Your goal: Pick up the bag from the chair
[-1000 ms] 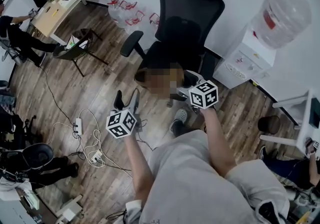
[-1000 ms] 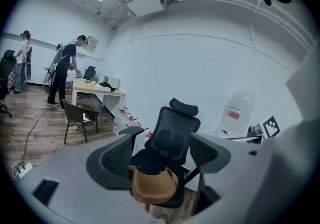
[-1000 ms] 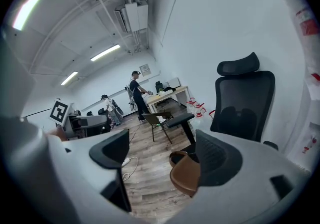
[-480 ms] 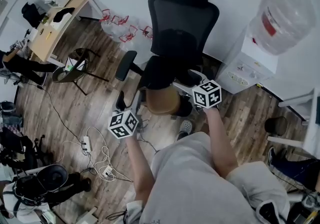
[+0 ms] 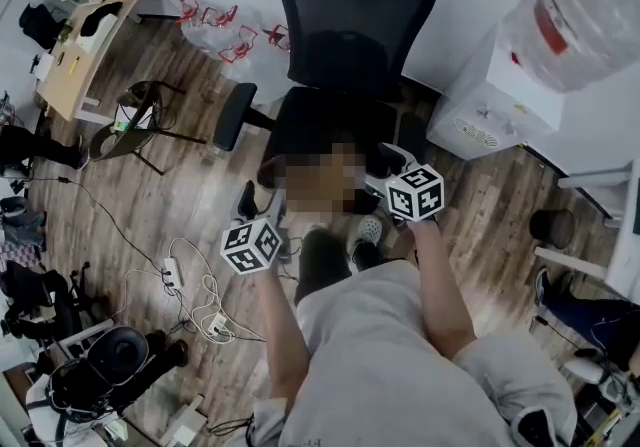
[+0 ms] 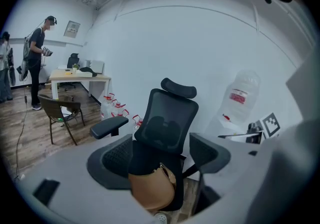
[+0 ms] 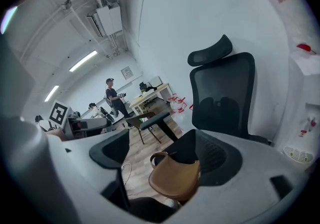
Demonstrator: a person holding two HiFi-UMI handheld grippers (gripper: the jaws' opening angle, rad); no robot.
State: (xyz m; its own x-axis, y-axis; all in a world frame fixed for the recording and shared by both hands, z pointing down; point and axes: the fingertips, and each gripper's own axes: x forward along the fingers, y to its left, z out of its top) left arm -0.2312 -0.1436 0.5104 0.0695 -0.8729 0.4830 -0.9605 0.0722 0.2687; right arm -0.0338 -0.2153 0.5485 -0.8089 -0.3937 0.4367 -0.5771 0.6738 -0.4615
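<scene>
Near edge of the black office chair (image 5: 350, 55) seat: the tan bag (image 6: 152, 190) sits there, strap looped at its top. I have both grippers short of it, one on each side. Left gripper (image 5: 260, 205): fingers (image 6: 107, 163) released and spread wide, bag framed between them, not touched. Right gripper (image 5: 378, 165): fingers (image 7: 215, 158) likewise released and wide, bag between, no contact. Water dispenser (image 5: 495, 110) stands just right of the chair, against the wall. Wooden desk (image 5: 95, 30) is far left, well apart. Cables (image 5: 195, 290) trail across the floor at left.
</scene>
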